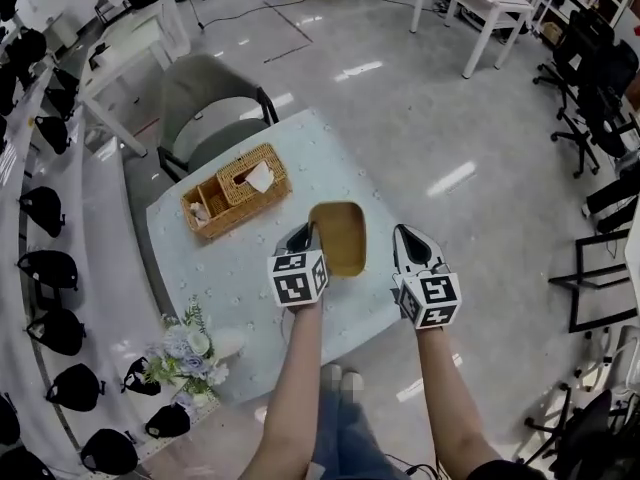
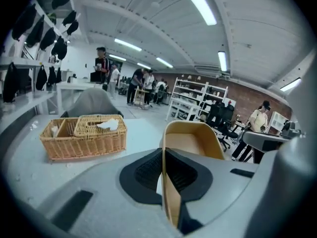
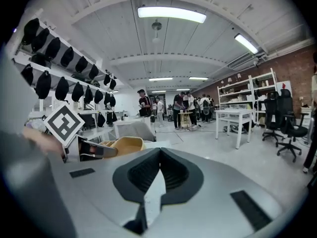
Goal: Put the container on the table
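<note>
Left gripper view: left gripper (image 2: 163, 157) pinches container (image 2: 190, 145) rim; looks thin, stiff, light. Right gripper (image 3: 159, 157) clenched, empty.

Head view: high above, looking steeply down on the whole counter (image 1: 250, 268). Left and right gripper views: low, level, at the counter's near edge. All three share the container (image 1: 338, 238).

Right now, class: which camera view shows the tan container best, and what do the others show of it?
Head view: the whole container from above, with the table beneath. The left gripper view shows its wall clamped in the left gripper; the right gripper view shows only its rim.
</note>
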